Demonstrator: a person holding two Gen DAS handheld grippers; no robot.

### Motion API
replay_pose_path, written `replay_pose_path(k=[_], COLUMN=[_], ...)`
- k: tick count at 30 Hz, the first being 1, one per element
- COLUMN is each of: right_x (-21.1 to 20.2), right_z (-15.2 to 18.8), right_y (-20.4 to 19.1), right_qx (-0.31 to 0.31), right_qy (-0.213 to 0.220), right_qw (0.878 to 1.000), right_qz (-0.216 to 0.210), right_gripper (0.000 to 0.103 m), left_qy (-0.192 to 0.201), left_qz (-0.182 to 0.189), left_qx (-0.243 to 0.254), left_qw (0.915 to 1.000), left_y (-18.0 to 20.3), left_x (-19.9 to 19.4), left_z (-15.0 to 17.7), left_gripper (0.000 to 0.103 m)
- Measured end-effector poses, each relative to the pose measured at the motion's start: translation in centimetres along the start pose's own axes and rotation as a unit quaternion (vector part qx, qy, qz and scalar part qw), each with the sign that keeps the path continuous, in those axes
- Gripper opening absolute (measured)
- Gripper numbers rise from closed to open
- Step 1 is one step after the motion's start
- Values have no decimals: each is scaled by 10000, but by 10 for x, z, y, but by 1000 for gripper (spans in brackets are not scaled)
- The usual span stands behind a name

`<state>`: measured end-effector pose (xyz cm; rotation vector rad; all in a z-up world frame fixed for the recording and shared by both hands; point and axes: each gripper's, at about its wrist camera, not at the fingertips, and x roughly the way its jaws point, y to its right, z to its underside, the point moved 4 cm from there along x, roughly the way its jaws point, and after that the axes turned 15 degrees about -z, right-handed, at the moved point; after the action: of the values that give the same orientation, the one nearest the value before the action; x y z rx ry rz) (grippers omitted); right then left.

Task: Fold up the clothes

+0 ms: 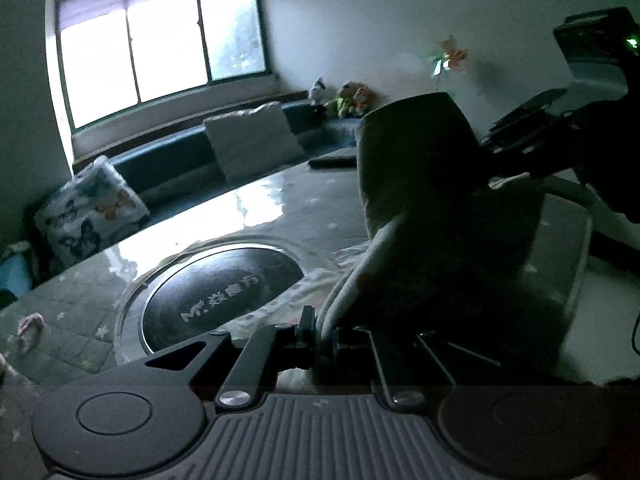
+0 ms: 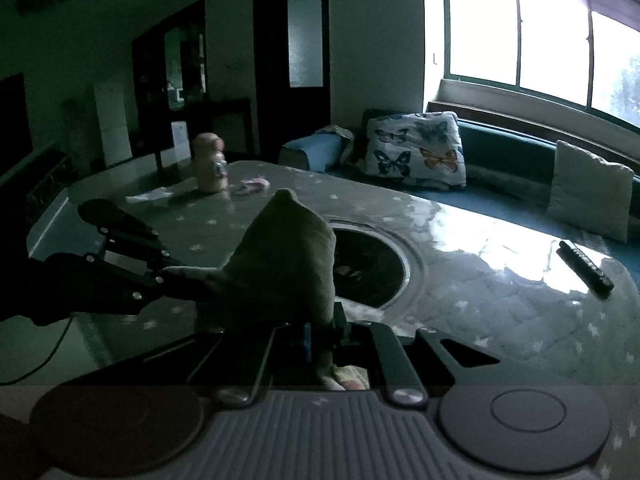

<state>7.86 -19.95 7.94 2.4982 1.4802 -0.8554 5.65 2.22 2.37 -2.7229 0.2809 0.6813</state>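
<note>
garment (image 1: 420,168) held up off the table (image 1: 280,208), pale, ribbed-looking knit with a lighter edge band; kind of garment not readable in this dim light. spans between both grippers, so lifted, not lying flat. part of it trails down onto the table beside the round dark inset (image 1: 224,292).

left gripper (image 1: 320,336): jaws closed on a banded edge of the garment, cloth rising straight up and to the right from the pinch. right gripper (image 2: 324,340): jaws likewise closed on cloth, fabric standing up in a peak just ahead of the fingers. seen from the right wrist, left gripper enters from the left with cloth drawn toward its tips; seen from the left wrist, right gripper sits upper right, at the far end of the fabric.

key relation: long axis of the held stretch runs gripper to gripper, roughly across the near table edge, with slack bunched in the middle rather than taut. neither hand clearly nearer; both already on the cloth. any fold probably turns on which held edge gets carried over toward the other, and on laying the slack flat.

stage not settled: fits both a garment being spread and one mid-fold.

hidden or unclear: lower body of the garment blocked by the gripper bodies; number of layers pinched not visible; strong backlight from the window (image 2: 540,40). elsewhere on the table: bottle (image 2: 210,164), remote (image 2: 584,268), well apart from the cloth.
</note>
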Motion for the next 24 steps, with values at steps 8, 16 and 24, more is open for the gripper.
replay_pose_path(k=[8,16,24], right_x=[57,112,84], right_z=[-8,10,23], right_y=[62,113,103], right_qx=[308,840,795], right_qy=[-123,-116,133], right_qw=[9992,9944,9921], right_qz=[244,624,956], right_gripper=[8,16,19], left_qy=[-768,-1273,-1259], left_qz=[-56,-275,-546], left_qx=[-503,-966,-1144], left_qw=[9958,9868,9839], left_y=[-23,-38,-41], left_x=[91,138,138], left_z=[-7,11,12], left_gripper=[9,14,22])
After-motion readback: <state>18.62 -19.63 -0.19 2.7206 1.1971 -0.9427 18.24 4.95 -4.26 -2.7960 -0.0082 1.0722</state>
